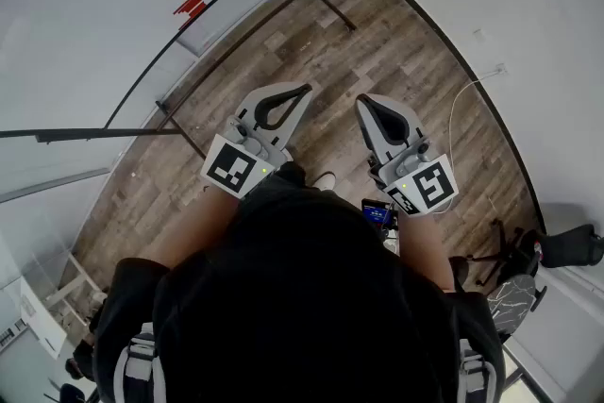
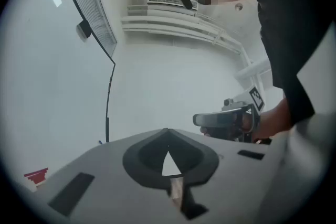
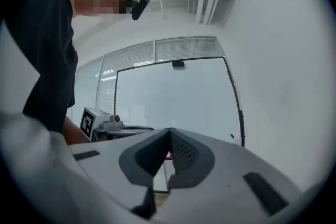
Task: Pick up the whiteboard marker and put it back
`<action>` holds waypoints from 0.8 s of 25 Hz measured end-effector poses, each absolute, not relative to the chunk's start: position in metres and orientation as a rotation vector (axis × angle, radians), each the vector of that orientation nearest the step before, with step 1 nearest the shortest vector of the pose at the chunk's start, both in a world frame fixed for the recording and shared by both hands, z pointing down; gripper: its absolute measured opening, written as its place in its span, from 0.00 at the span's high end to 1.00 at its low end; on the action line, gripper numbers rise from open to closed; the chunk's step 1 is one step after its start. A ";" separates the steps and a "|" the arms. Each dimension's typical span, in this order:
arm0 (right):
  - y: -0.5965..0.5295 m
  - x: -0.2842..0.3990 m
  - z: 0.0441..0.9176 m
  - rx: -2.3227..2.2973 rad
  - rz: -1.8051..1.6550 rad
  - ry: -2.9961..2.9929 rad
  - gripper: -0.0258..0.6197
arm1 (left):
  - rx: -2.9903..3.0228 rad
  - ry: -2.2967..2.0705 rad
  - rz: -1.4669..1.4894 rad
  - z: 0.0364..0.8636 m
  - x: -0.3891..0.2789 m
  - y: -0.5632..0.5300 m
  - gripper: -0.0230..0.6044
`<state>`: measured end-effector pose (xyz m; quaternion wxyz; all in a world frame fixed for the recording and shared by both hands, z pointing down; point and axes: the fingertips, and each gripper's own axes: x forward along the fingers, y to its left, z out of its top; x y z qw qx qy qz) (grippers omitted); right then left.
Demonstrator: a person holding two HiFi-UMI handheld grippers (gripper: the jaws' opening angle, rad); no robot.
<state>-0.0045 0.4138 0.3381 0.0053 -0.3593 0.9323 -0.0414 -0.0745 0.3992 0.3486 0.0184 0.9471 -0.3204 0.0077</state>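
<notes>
In the head view I hold both grippers level in front of me above a wooden floor. My left gripper has its fingertips together, with nothing between them; its own view shows the same, left gripper facing a big whiteboard. The right gripper is shut and empty too; in its own view the right gripper points at the whiteboard. A small red thing sits on the whiteboard; I cannot tell whether it is the marker.
The whiteboard's stand has dark feet on the floor and a tray rail along its lower edge. A white cable runs to a wall socket. An office chair stands at the right.
</notes>
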 end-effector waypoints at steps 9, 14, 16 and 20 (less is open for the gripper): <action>0.437 -0.002 0.344 -1.071 -0.252 2.904 0.97 | 2.959 -1.012 0.022 0.343 -0.064 0.423 0.96; 0.420 -0.024 0.341 -1.045 -0.252 2.898 0.97 | 2.954 -0.976 -0.018 0.345 -0.086 0.410 0.96; 0.412 -0.035 0.339 -1.029 -0.209 2.924 0.97 | 2.948 -0.970 -0.025 0.345 -0.096 0.399 0.96; 0.384 -0.050 0.335 -1.061 -0.176 2.910 0.97 | 2.960 -0.972 -0.054 0.343 -0.112 0.374 0.96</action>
